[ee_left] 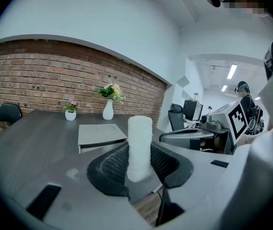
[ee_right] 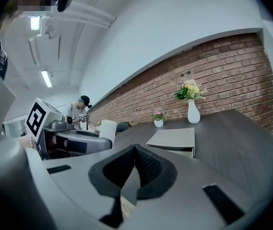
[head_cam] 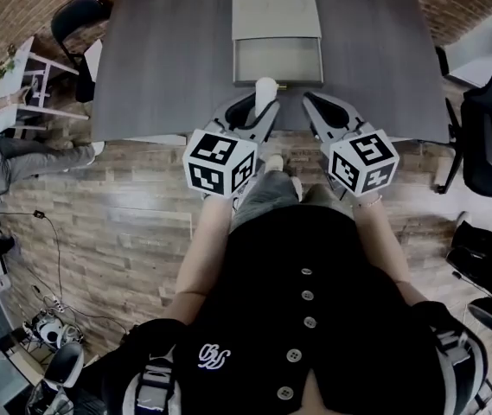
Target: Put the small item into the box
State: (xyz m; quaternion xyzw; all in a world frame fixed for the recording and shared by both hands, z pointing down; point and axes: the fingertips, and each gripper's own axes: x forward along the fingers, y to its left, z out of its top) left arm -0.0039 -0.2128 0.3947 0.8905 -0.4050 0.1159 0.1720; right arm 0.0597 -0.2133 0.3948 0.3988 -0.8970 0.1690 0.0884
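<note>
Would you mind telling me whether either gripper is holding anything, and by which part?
The left gripper holds the small white textured cylinder upright, jaws pressed on its lower half. The right gripper is shut and empty.

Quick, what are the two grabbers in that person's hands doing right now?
Left gripper: closed on a white cylinder.
Right gripper: closed, nothing in it.

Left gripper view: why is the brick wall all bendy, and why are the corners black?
Left gripper view: the wide-angle lens bows the brick wall into an arc and leaves dark corners around a round picture; right gripper view: the same bend and dark rim, with the ceiling lights glaring bright; head view: the same wall curves around the table.
</note>
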